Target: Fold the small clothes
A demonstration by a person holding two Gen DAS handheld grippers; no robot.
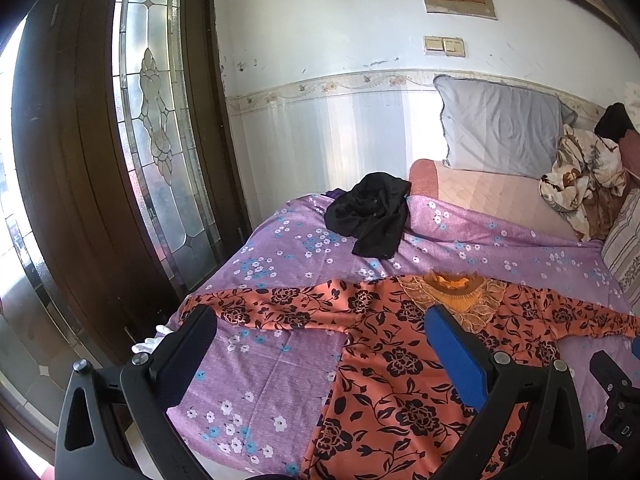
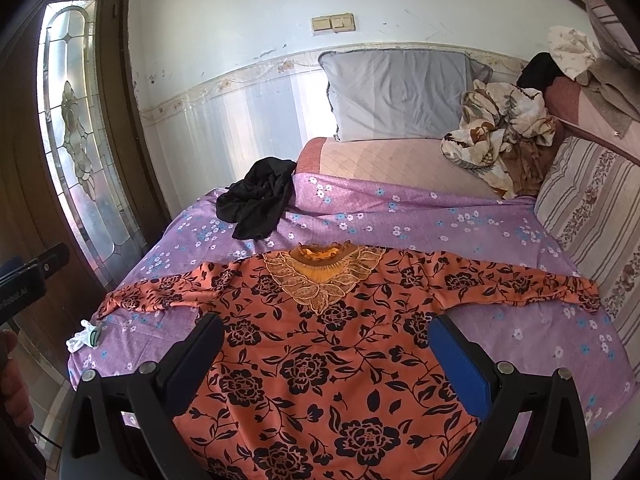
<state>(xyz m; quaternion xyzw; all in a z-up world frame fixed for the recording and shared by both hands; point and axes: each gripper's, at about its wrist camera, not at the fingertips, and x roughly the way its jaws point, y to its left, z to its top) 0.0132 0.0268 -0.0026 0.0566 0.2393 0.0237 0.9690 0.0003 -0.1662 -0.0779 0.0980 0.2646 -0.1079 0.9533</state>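
An orange blouse with black flowers (image 2: 320, 352) lies spread flat, front up, on the purple flowered sheet (image 2: 400, 208), both sleeves stretched out sideways; it also shows in the left wrist view (image 1: 392, 360). Its gold lace collar (image 2: 324, 276) points toward the pillows. My left gripper (image 1: 320, 320) is open and empty, above the blouse's left side and left sleeve. My right gripper (image 2: 326, 328) is open and empty, above the blouse's chest. A crumpled black garment (image 1: 370, 214) lies on the sheet beyond the blouse.
A grey pillow (image 2: 396, 92) leans on the wall. A crumpled cream flowered cloth (image 2: 500, 128) and a striped cushion (image 2: 588, 216) lie at the right. A small white cloth (image 2: 82, 338) sits at the bed's left edge. A wooden door with glass (image 1: 160, 128) stands left.
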